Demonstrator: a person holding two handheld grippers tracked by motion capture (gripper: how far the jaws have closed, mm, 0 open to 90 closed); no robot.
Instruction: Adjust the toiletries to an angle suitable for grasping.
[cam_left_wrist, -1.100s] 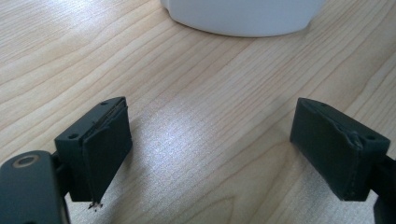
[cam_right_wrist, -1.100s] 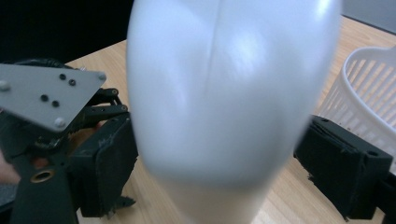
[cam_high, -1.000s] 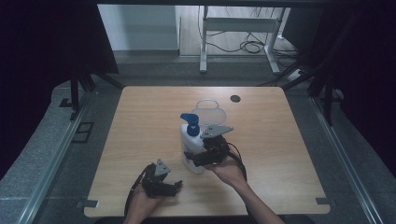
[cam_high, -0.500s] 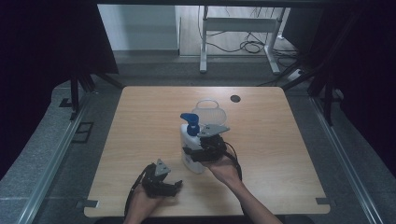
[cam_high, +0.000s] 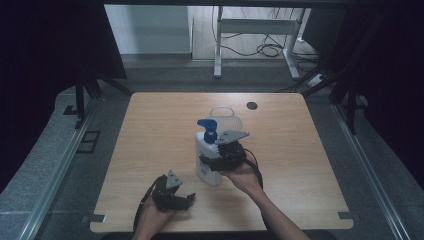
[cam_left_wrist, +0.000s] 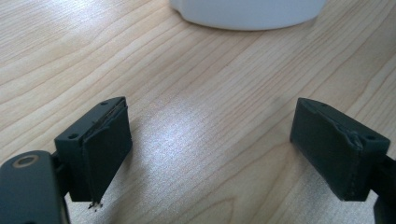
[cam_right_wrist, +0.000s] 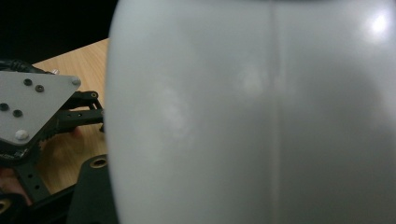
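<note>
Change since the earlier frames: the right gripper (cam_high: 210, 162) has just been closing its jaws, and the white pump bottle (cam_high: 207, 157) now stands between them, pinched at its lower body; the bottle and both hands sit where they did a second ago.

Item, pump bottle: white plastic body, blue pump head (cam_high: 207, 125) on top, upright on the wooden table (cam_high: 300, 150), a little nearer the person than the table's middle. In the right gripper view its pale, glossy wall (cam_right_wrist: 252, 112) stands right up against the camera, a faint moulding seam running down it.

Item, right gripper: held in the person's right hand (cam_high: 240, 175), grey three-cornered plate on top, approaching the bottle from the right side, clamped on it.

Item, left gripper (cam_high: 187, 202): held in the person's left hand near the table's front edge, to the left of the bottle and apart from it. In the left gripper view its two black jaws stand spread wide over bare wood (cam_left_wrist: 210, 140), nothing between them; the bottle's white base (cam_left_wrist: 247, 11) shows beyond.

Item, clear container (cam_high: 226, 116): transparent, round, just behind the bottle.

Item, cable port (cam_high: 251, 105): small dark disc in the tabletop near the far edge.
</note>
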